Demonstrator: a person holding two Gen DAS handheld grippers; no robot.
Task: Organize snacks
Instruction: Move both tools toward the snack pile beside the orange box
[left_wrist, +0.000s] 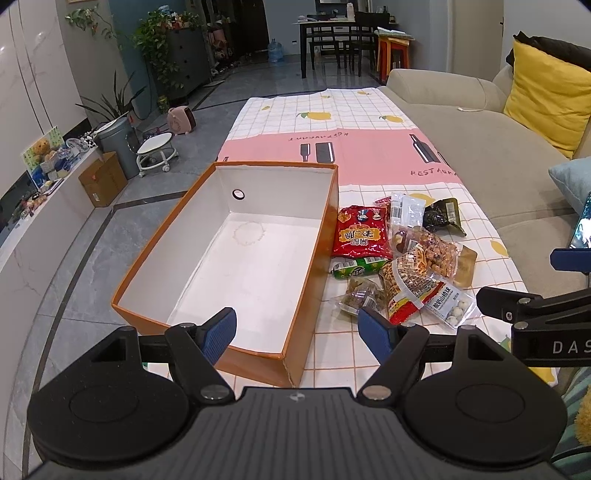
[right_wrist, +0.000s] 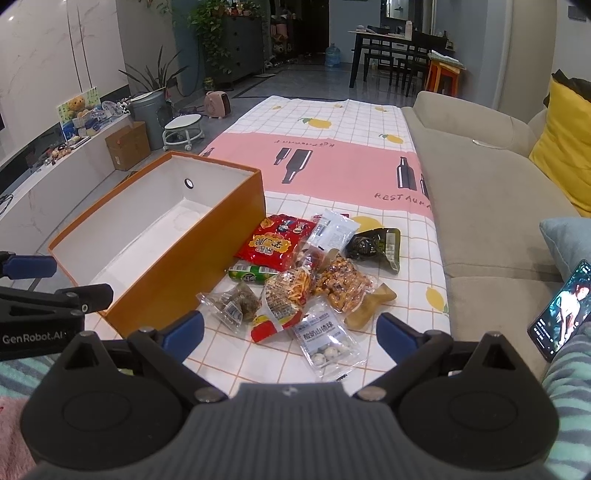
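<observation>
**Box empty, snacks heaped beside it, both tongs waiting**

Orange box (left_wrist: 236, 254) sits on the tabletop (left_wrist: 369, 118), lid off, white inside bare; likely the bin the snacks are meant for. Snack pile (right_wrist: 306, 280) lies just beside the box's right wall, packets overlapping, probably dumped together for sorting.

Count, as far as overlap allows: about nine packets.
- one red bag (right_wrist: 275, 240)
- one green sausage (right_wrist: 251, 274)
- one dark green packet (right_wrist: 375, 245)
- one clear packet of white balls (right_wrist: 325, 341)
- several clear packets of nuts and strips, edges hard to separate

Left tongs (left_wrist: 297, 332) gape wide above the box's near corner, nothing between them. Right tongs (right_wrist: 290, 334) gape wide over the near edge of the pile, holding nothing. No packet is in the box yet.
</observation>
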